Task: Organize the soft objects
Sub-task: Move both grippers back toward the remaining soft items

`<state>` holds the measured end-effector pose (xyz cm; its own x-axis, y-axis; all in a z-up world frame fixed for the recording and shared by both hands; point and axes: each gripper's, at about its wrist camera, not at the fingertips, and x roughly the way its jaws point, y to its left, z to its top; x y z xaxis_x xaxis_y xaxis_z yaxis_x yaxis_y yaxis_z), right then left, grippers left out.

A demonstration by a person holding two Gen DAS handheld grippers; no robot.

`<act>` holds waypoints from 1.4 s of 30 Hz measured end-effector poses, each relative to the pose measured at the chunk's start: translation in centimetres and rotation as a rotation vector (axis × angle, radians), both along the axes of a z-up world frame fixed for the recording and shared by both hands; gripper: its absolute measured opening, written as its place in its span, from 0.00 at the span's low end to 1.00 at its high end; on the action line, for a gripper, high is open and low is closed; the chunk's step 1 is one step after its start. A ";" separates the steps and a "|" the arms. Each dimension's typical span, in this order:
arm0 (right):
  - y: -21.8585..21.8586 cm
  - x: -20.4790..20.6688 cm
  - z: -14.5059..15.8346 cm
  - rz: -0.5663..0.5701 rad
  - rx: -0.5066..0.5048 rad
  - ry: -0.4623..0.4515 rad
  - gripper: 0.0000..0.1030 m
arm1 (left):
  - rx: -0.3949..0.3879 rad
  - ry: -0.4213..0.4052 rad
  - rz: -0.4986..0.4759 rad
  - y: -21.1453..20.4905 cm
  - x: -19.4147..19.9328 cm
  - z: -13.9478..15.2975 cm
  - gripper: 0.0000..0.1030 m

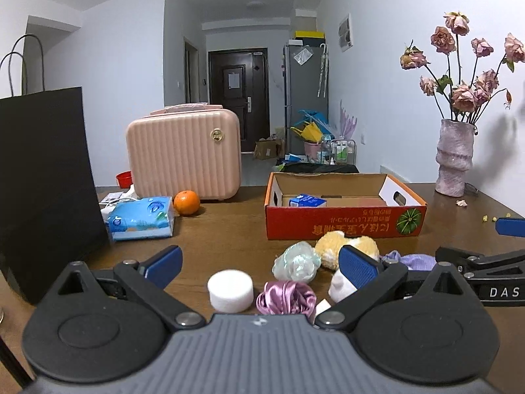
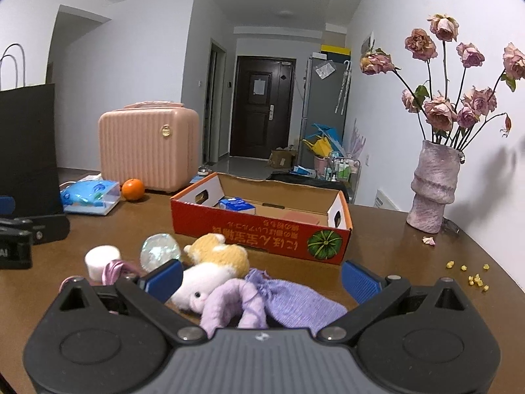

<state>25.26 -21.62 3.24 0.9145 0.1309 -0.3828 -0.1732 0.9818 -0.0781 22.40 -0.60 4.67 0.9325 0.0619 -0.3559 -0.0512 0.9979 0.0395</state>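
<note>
Brown wooden bench (image 2: 393, 246). Red cardboard box (image 2: 262, 229) ahead of both grippers, mostly unfilled. Soft pile before it: purple knit pouch (image 2: 295, 298), yellow-white plush toy (image 2: 216, 256), white foam puck (image 1: 230, 290). Left gripper (image 1: 262, 262) and right gripper (image 2: 262, 279) spread, empty. Nearly all left.

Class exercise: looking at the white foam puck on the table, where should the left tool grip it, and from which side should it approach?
Grip the white foam puck across its round side wall, coming level from the near side with the open left tool. It stands flat and upright, so its sides are exposed, and its width looks to fit between the fingers. Mind the pink satin scrunchie close on its right.
</note>
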 end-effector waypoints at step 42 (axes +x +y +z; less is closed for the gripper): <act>9.0 -3.9 -4.8 0.014 -0.006 0.142 1.00 | 0.033 0.063 0.025 7.9 -3.5 -4.8 1.00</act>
